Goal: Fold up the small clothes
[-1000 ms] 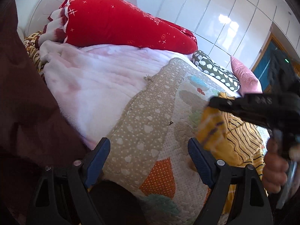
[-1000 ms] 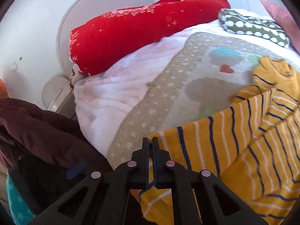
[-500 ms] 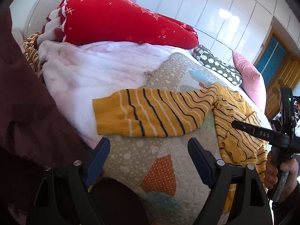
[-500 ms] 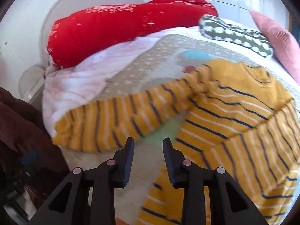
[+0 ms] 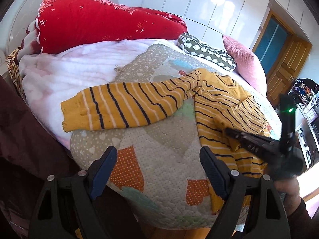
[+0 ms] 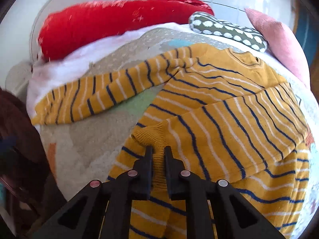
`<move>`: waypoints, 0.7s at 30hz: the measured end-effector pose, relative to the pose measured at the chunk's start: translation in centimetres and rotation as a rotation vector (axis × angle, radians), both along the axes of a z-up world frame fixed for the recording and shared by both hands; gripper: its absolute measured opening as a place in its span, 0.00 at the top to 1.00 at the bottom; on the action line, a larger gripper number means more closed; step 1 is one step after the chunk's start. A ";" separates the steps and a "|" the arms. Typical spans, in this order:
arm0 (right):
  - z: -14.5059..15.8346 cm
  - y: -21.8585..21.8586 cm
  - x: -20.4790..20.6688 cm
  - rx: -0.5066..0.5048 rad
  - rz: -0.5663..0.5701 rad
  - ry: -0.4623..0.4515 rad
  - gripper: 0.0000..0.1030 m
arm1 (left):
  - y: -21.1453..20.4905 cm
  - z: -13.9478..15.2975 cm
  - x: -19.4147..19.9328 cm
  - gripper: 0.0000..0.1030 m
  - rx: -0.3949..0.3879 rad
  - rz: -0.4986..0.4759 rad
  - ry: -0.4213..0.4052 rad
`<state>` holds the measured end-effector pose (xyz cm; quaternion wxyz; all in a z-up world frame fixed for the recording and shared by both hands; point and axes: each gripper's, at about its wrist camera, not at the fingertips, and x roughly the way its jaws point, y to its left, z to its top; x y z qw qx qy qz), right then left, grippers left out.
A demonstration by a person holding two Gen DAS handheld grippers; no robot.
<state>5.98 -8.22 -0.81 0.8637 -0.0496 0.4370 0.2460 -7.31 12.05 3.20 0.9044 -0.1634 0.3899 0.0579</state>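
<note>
The yellow striped sweater (image 6: 229,103) lies flat on the patchwork quilt (image 5: 163,139), collar away from both grippers. One sleeve stretches sideways, far left of the right gripper (image 6: 158,151), whose jaws have just been closing and now pinch the other sleeve's cuff (image 6: 151,137), folded across the body. The left gripper (image 5: 157,159) hovers with jaws apart, holding nothing.

Both pictures are bright with daylight. White glare sits on the glossy wardrobe doors (image 5: 219,6) in the left wrist view. Fisheye distortion bends the bed (image 5: 159,139) into a dome, and the corners are black. The right wrist view has motion blur — the red pillow (image 6: 111,20) is smeared, while the left view stays sharp.
</note>
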 end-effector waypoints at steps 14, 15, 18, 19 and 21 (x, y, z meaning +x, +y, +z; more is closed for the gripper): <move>4.0 -33.8 -1.6 -0.120 -1.136 -0.104 0.86 | -7.0 -4.0 3.2 0.18 -0.137 -0.197 0.131; 3.9 -34.3 -2.6 -0.087 -1.135 -0.098 0.78 | -7.4 -4.5 3.4 0.18 -0.149 -0.208 0.146; 2.8 -33.1 -4.4 0.043 -0.960 -0.037 0.59 | -8.7 -5.8 4.4 0.18 -0.185 -0.253 0.180; 2.1 -32.4 -4.9 0.115 -0.879 -0.001 0.58 | -9.0 -6.2 4.7 0.18 -0.195 -0.268 0.187; 0.3 -30.8 -6.0 0.232 -0.741 0.085 0.58 | -9.7 -7.2 5.2 0.18 -0.225 -0.301 0.210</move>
